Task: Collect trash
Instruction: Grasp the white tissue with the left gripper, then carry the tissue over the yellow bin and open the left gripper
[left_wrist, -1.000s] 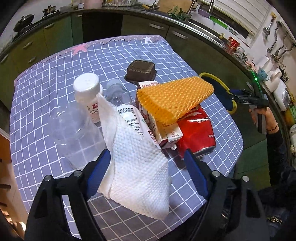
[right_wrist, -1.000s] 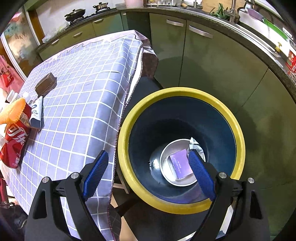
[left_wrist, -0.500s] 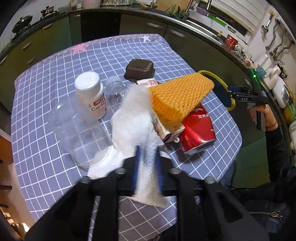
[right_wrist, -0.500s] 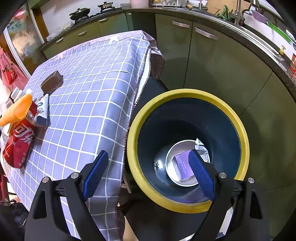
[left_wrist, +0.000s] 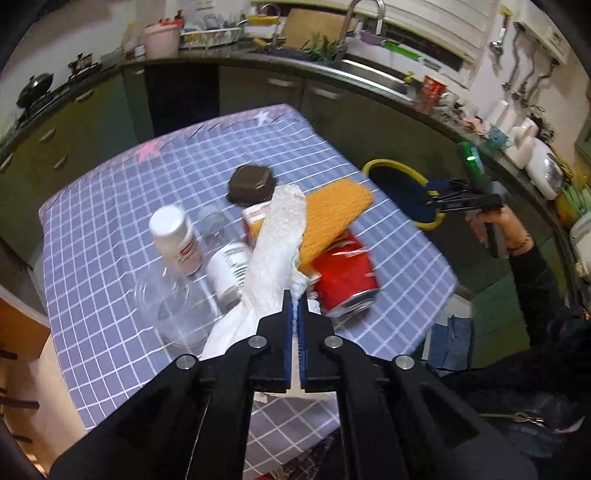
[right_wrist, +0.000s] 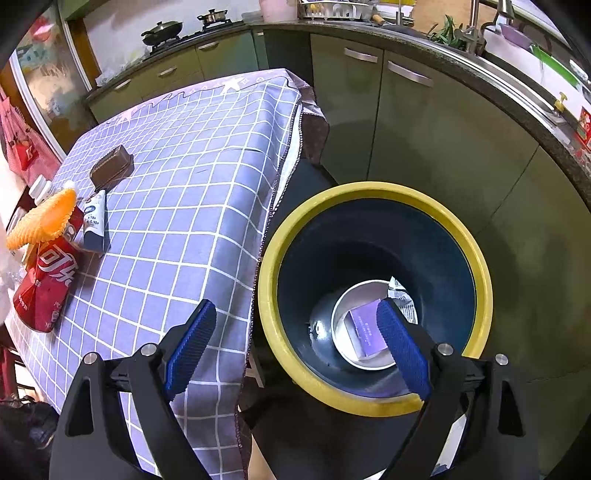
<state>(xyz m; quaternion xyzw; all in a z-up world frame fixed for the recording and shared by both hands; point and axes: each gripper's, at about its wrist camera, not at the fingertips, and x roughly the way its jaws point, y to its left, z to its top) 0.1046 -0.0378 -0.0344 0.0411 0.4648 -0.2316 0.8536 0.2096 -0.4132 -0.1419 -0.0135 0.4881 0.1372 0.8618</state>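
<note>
My left gripper (left_wrist: 294, 301) is shut on a white paper towel (left_wrist: 277, 251), which hangs lifted above the checked tablecloth (left_wrist: 110, 206). Under it lie an orange foam net (left_wrist: 336, 218), a red cola can (left_wrist: 345, 277), a small carton (left_wrist: 255, 216), a white pill bottle (left_wrist: 177, 240), a clear bottle (left_wrist: 225, 258), a clear cup (left_wrist: 173, 310) and a brown box (left_wrist: 251, 182). My right gripper (right_wrist: 295, 334) stands open and empty above the yellow-rimmed bin (right_wrist: 369, 192), beside the table edge. A purple box (right_wrist: 364, 332) in a bowl lies at the bin's bottom.
Green kitchen cabinets (right_wrist: 424, 122) curve round behind the bin. A counter with a sink (left_wrist: 373, 70) runs along the back. The can (right_wrist: 44, 280), the foam net (right_wrist: 40, 221) and the carton (right_wrist: 94, 221) sit at the table's left in the right wrist view.
The left gripper closed on the paper towel and lifted it off the table, bunching it into a strip. The right gripper stayed open over the bin, drifting slightly.
</note>
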